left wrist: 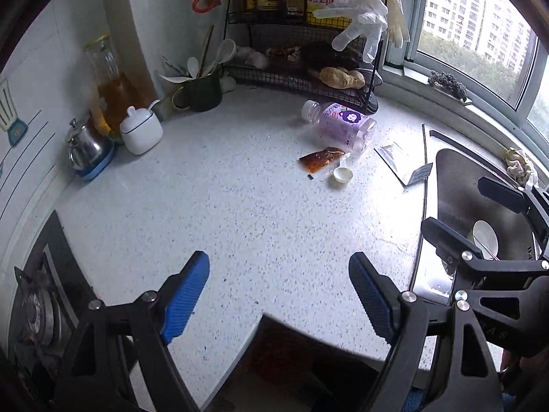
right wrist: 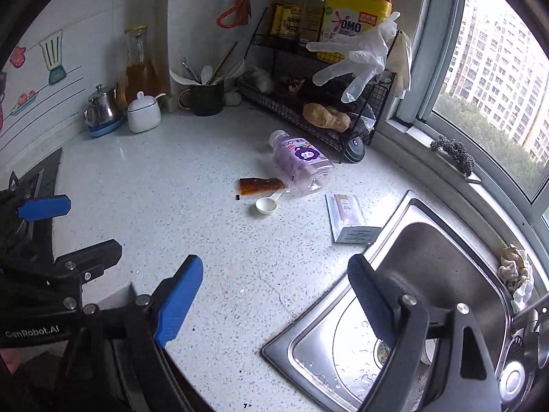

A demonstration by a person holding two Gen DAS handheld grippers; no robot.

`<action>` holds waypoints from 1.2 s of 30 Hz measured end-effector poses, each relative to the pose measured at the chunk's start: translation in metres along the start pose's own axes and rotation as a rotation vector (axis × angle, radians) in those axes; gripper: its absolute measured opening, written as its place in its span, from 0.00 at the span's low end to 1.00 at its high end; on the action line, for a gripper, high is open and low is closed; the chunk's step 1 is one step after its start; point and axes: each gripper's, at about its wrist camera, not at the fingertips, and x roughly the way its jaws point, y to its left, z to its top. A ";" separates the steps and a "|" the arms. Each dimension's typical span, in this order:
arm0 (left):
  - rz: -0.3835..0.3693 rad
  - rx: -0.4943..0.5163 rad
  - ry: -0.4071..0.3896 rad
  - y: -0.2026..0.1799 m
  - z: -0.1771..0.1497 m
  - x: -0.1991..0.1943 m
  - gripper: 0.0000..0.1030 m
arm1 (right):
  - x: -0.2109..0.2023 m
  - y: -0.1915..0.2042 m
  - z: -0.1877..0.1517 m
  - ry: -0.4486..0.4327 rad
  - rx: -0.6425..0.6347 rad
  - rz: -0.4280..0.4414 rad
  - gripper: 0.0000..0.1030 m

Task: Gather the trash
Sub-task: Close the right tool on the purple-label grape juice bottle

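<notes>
One plastic bottle point(right wrist: 302, 166); one sauce packet point(right wrist: 260, 185); one scoop point(right wrist: 267, 205); one box point(right wrist: 348, 218).

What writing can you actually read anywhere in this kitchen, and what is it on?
"OMO": yellow jug on the rack.
"100": purple bottle lying on the counter; the rest is unreadable.
"GenRobot.AI": left gripper body.
Sauce bottles, box: print too small to read.
</notes>
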 end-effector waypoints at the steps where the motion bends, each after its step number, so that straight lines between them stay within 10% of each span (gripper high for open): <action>1: -0.004 0.009 0.002 -0.003 0.009 0.005 0.79 | 0.005 -0.005 0.006 0.002 0.009 -0.004 0.83; 17: -0.035 -0.017 0.064 -0.003 0.129 0.104 0.79 | 0.101 -0.048 0.093 0.085 -0.039 0.011 0.83; 36: 0.029 -0.119 0.229 0.042 0.157 0.221 0.79 | 0.231 -0.029 0.131 0.342 -0.176 0.196 0.83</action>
